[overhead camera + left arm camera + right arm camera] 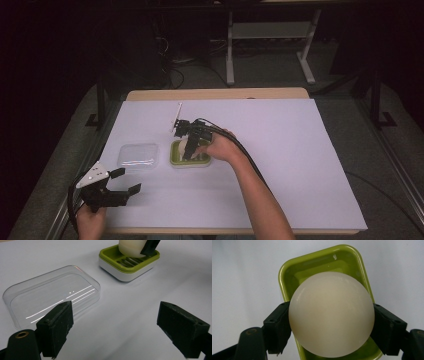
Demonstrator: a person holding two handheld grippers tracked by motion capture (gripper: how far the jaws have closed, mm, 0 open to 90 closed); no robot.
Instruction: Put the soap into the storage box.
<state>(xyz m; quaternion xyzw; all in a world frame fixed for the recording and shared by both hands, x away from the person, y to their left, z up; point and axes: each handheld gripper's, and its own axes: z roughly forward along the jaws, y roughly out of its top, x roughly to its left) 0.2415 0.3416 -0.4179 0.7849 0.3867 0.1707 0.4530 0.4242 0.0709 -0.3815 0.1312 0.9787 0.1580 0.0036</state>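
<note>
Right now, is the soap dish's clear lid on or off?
Off. The clear lid lies flat on the table, apart from the green soap dish, while the right gripper holds the cream soap over the open dish.

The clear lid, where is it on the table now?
The clear lid lies flat on the table's left half, just left of the green soap dish and apart from it. In the left gripper view it sits ahead of the open left tool.
</note>
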